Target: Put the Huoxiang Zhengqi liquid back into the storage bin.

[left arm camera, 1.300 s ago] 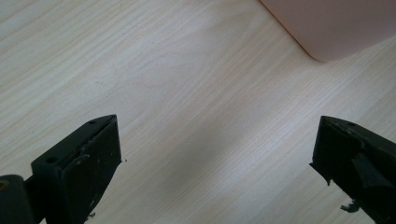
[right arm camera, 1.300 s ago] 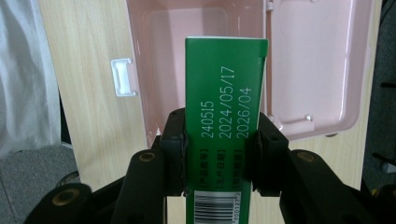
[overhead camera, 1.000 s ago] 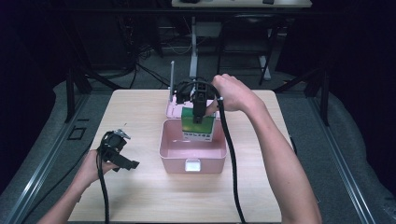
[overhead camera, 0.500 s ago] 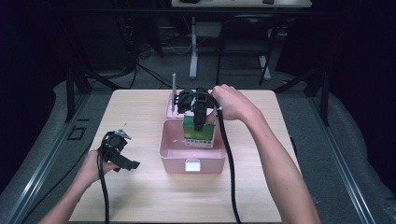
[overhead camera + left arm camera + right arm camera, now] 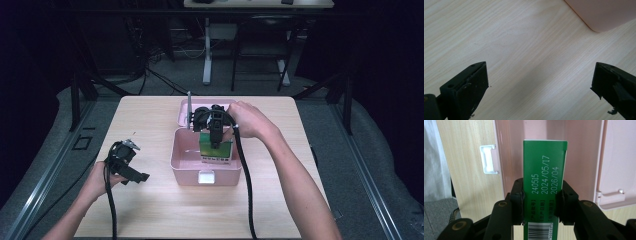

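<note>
While my right gripper (image 5: 541, 192) clamps the green carton (image 5: 545, 170) just above the pink box (image 5: 186, 159), the placing step is in hand; next I must set it down and release. My left gripper (image 5: 539, 82) gapes, unladen, over the table (image 5: 519, 45).

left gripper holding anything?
No. In the left gripper view the left gripper has its jaws wide apart over the bare wooden table, nothing between them.

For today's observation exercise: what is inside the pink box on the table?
Inside the pink box stands a green carton, gripped by the right tool. Pale pink floor shows to its left. The floor beneath and behind the carton is covered.
</note>
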`<move>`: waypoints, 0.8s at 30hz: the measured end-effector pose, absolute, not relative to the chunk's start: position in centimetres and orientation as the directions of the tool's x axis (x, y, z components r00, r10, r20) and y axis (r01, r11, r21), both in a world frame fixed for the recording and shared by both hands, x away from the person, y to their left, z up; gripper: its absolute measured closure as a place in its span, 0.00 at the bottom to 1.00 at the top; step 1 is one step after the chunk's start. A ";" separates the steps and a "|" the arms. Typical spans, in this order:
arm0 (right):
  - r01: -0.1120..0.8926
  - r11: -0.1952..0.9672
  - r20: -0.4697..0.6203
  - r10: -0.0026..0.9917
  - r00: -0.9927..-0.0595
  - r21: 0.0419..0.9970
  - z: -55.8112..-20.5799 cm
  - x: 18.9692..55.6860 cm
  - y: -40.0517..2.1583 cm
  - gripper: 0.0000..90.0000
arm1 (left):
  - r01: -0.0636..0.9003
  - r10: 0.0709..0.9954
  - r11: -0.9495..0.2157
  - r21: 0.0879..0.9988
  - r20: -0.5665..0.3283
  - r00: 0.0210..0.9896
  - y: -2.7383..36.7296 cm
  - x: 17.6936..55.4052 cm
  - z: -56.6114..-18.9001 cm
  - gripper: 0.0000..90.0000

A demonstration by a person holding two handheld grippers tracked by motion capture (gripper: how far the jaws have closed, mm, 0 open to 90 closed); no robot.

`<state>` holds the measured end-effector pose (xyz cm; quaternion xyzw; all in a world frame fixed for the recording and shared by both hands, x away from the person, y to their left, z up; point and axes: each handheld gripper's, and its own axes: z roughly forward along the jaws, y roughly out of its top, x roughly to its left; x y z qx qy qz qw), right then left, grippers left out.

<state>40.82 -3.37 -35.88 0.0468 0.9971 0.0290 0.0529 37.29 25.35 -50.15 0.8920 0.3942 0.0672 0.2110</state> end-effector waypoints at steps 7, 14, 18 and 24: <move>0.093 0.994 -0.082 0.098 -0.992 0.060 -36.9 40.8 -3.9 0.70 | 0.675 0.732 -0.601 0.429 -0.045 0.680 25.3 37.3 -50.2 0.01; 0.092 0.994 -0.064 0.096 -0.993 0.062 -37.7 40.8 -4.4 0.70 | 0.675 0.731 -0.603 0.425 -0.044 0.681 25.2 37.3 -50.2 0.01; 0.086 0.994 -0.054 0.089 -0.995 0.064 -38.3 40.8 -4.8 0.70 | 0.676 0.731 -0.604 0.423 -0.046 0.681 25.2 37.3 -50.2 0.01; 0.087 0.994 -0.039 0.089 -0.995 0.060 -39.0 40.8 -5.0 0.70 | 0.674 0.730 -0.605 0.423 -0.045 0.683 25.1 37.3 -50.3 0.01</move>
